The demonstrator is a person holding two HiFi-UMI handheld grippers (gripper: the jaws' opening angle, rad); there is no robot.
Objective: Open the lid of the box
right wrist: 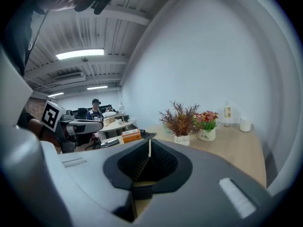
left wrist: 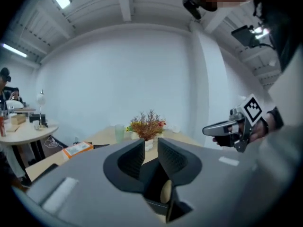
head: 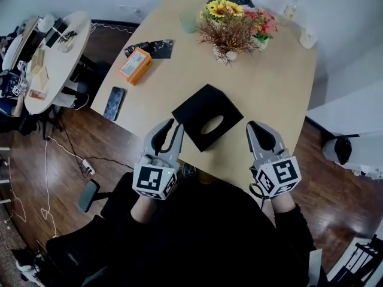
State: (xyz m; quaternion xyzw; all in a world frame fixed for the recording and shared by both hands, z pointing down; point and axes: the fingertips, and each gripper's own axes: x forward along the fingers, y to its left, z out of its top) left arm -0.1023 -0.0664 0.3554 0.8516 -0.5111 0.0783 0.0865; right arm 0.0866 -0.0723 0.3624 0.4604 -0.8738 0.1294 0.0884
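Note:
A black square box (head: 206,117) with an oval hole in its top lies on the wooden table (head: 272,82), near the front edge, its lid down. My left gripper (head: 172,124) hovers just left of the box's near-left side, its jaws a narrow gap apart with nothing between them. In the left gripper view (left wrist: 150,145) the box (left wrist: 152,186) shows below the jaws. My right gripper (head: 252,125) hangs right of the box, apart from it, jaws together and empty. In the right gripper view (right wrist: 148,148) the pads meet.
Dried and bright flowers in vases (head: 230,26) stand at the table's far side. An orange carton (head: 134,64), a phone (head: 114,103) and a dark pouch (head: 152,48) lie at the left. A white cup (head: 308,39) sits far right. A cluttered round table (head: 54,58) stands beyond.

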